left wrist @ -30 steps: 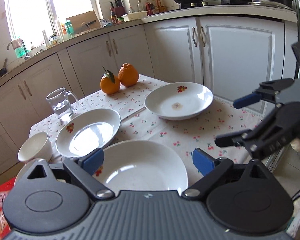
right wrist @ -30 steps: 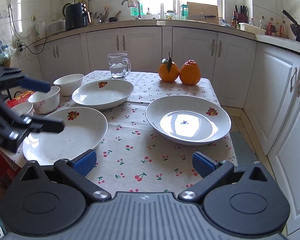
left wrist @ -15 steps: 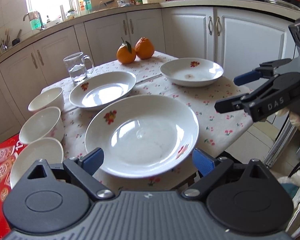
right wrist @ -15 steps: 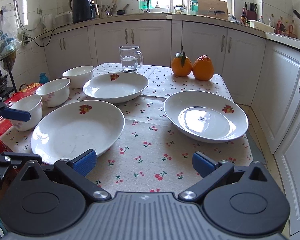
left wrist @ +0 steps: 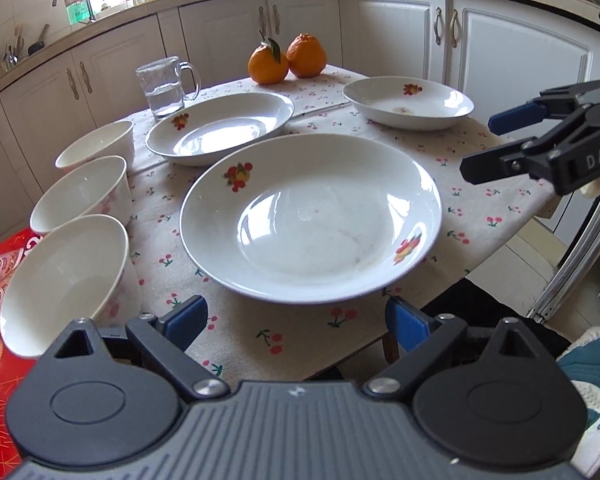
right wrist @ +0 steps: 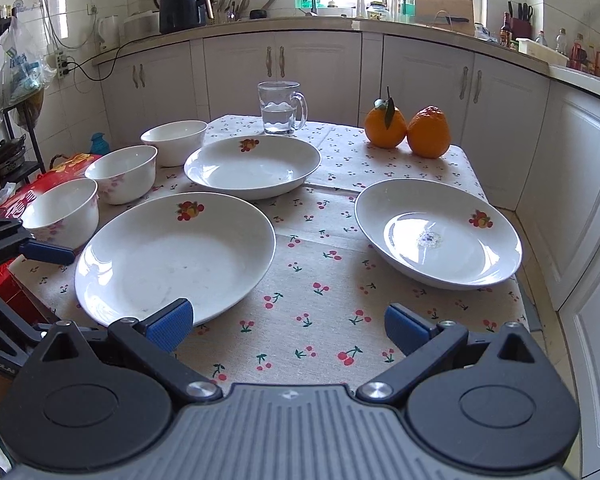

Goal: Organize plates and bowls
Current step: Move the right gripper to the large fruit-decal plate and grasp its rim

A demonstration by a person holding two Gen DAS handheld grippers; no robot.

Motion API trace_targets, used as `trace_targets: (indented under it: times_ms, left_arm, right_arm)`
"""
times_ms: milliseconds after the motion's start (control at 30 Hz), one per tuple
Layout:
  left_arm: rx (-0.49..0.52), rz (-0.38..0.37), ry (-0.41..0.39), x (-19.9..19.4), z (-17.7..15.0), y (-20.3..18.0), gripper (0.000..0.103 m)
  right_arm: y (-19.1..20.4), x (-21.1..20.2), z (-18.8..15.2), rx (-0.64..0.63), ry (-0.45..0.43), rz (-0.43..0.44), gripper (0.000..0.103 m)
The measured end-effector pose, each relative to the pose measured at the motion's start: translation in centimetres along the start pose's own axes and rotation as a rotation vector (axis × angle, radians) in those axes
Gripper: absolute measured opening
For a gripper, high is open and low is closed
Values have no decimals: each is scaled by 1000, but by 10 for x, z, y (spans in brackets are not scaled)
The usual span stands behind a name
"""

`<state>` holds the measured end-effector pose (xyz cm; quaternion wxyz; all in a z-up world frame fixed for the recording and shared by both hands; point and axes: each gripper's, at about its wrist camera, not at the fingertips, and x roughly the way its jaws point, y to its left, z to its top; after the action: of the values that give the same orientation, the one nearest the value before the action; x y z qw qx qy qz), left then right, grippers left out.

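Tablecloth (right wrist: 332, 280) with cherry print covers the table under everything. On it my near plate (left wrist: 312, 216) sits closest to my left gripper (left wrist: 296, 322), whose jaws stand wide apart and empty just short of its rim. Two more plates lie beyond: one (right wrist: 252, 166) by the water mug (right wrist: 280, 108), one (right wrist: 438, 234) to my right. My right gripper (right wrist: 286, 326) hovers open over bare cloth. Three bowls (right wrist: 126, 174) line the left edge; two oranges (right wrist: 406, 132) sit at the far side.
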<state>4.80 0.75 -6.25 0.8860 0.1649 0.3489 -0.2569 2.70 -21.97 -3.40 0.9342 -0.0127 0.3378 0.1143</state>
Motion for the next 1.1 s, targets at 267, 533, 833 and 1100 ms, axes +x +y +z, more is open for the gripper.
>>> trace_targets:
  times_ms: [267, 533, 833, 1100]
  left_arm:
    - [-38, -37, -3, 10, 2, 4, 98]
    - [-101, -72, 1, 18, 2, 11, 102]
    - [-116, -53, -14, 20, 2, 8, 103]
    - [-124, -39, -23, 18, -1, 6, 103]
  right_arm:
    - [1, 17, 7, 4, 48, 75, 103]
    - [8, 44, 11, -24, 124, 155, 103]
    - [13, 76, 19, -44, 207, 245, 103]
    - [20, 100, 37, -132, 236, 255, 103]
